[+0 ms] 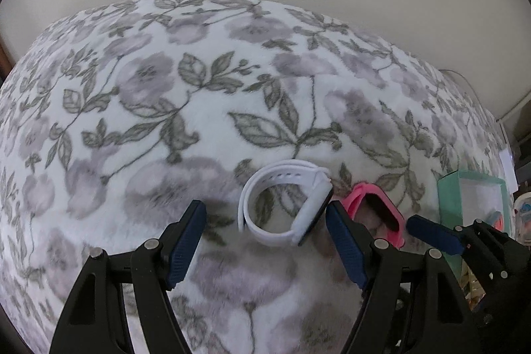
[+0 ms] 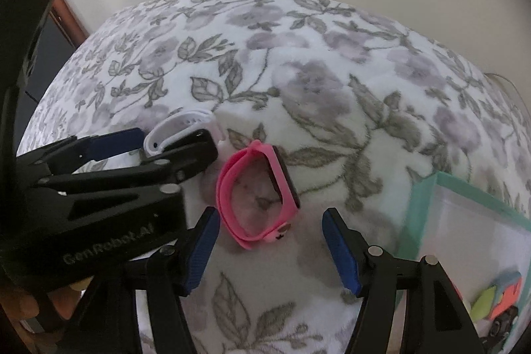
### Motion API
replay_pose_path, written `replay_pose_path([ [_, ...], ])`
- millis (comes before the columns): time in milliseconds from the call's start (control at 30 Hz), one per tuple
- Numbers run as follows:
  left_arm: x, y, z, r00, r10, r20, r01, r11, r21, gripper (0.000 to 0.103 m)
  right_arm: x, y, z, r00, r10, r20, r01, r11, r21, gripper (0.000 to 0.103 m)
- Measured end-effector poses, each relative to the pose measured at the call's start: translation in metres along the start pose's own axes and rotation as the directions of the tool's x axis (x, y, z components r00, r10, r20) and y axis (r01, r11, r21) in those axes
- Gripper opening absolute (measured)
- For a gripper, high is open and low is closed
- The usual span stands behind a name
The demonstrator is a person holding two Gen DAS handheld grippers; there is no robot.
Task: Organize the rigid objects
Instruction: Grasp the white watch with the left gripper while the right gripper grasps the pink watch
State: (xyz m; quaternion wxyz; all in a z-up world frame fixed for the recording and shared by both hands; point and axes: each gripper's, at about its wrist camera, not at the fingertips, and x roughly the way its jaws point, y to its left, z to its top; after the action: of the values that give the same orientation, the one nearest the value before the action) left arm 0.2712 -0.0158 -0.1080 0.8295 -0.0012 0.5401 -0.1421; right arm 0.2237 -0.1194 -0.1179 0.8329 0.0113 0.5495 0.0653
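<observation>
Left hand-held gripper (image 1: pixel 265 241) open around white watch (image 1: pixel 285 204), right hand-held gripper (image 2: pixel 270 251) open over pink watch (image 2: pixel 257 194), teal box (image 2: pixel 464 221) close right

Both tongs angled steeply downward, left tongs (image 1: pixel 265 221) and right tongs (image 2: pixel 270 229) gaping, empty.

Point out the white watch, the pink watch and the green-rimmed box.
white watch (image 1: pixel 265 233): left wrist view, on its lower strap.
pink watch (image 2: pixel 223 188): right wrist view, on its left strap.
green-rimmed box (image 2: pixel 418 208): right wrist view, on its near left edge.
</observation>
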Motion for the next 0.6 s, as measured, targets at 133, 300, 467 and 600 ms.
replay_pose_path([
  [133, 0.001, -0.002, 0.001, 1.000, -0.010, 0.009, 0.010, 1.000, 0.005, 0.075, 0.004, 0.006, 0.002, 0.999, -0.036, 0.006, 0.036, 0.999, -0.029, 0.069],
  [300, -0.001, -0.007, 0.001, 0.999, -0.028, 0.024, 0.028, 1.000, 0.013, 0.060, 0.003, 0.008, 0.002, 0.999, -0.035, 0.016, 0.035, 0.999, -0.034, 0.061],
  [467, -0.002, -0.018, 0.000, 0.999, -0.011, 0.036, 0.010, 0.999, 0.038, 0.052, 0.002, 0.012, 0.001, 0.999, -0.044, 0.008, 0.044, 0.998, -0.050, 0.055],
  [600, -0.009, -0.018, -0.002, 0.999, 0.009, 0.045, -0.010, 1.000, 0.022, 0.051, -0.004, 0.012, -0.005, 0.999, -0.047, -0.007, 0.047, 0.998, -0.051, 0.054],
])
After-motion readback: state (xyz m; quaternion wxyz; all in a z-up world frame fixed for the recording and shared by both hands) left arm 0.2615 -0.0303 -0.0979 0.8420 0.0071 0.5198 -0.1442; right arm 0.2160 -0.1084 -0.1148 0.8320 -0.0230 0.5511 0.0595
